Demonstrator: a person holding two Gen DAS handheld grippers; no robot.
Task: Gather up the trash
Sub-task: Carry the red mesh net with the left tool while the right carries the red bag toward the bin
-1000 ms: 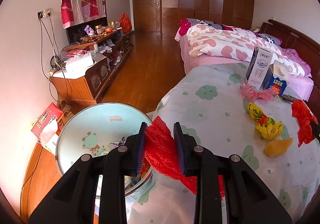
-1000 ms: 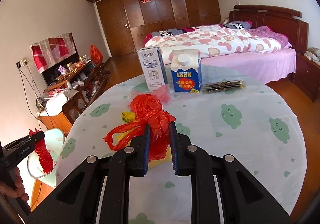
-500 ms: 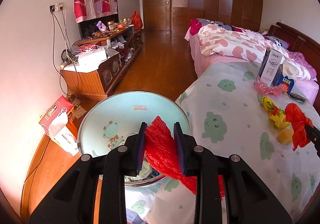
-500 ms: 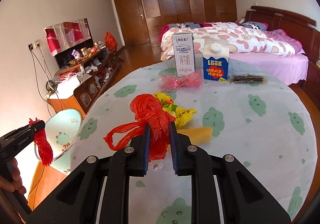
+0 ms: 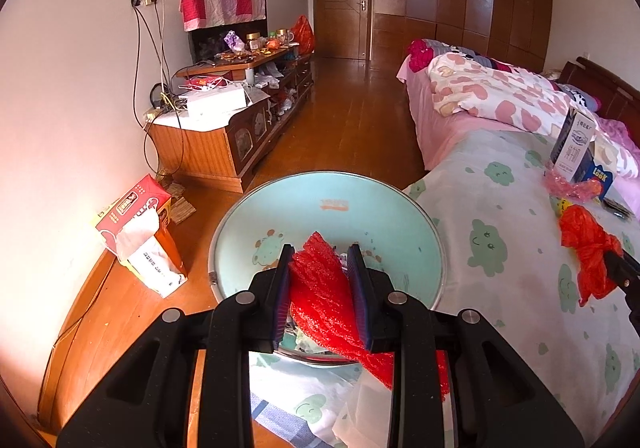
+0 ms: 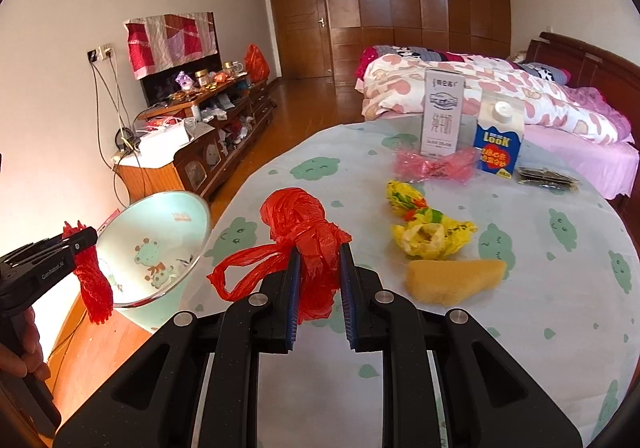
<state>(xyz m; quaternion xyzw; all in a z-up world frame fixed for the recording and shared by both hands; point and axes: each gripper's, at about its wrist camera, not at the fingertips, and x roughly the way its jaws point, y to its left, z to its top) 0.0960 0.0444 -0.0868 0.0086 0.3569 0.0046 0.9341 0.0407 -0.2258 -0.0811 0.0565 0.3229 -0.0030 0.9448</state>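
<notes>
Since a second ago your left gripper (image 5: 319, 262) has swung from over the table's edge to a spot above the mint-green basin (image 5: 384, 208), which now fills the middle of the left wrist view. Its jaws are pinched on a piece of red mesh netting (image 5: 320, 284), and the netting hangs down past the fingers over the basin's bowl, where a few scraps already lie at the bottom.

Your right gripper (image 6: 319, 268) is over the table (image 6: 540, 328) near its left edge, with the jaws clamped on a crumpled red plastic bag (image 6: 298, 216) whose loop handle trails out to the left.

On the table to the right of that bag sit a yellow wrapper (image 6: 428, 226) and, just in front of it, a yellow sponge wedge (image 6: 452, 278). Toward the far edge a pink wrapper (image 6: 432, 166) lies against a white milk carton (image 6: 442, 112), with a blue carton (image 6: 498, 140) beside it and a dark packet (image 6: 546, 176) at the far right edge.
</notes>
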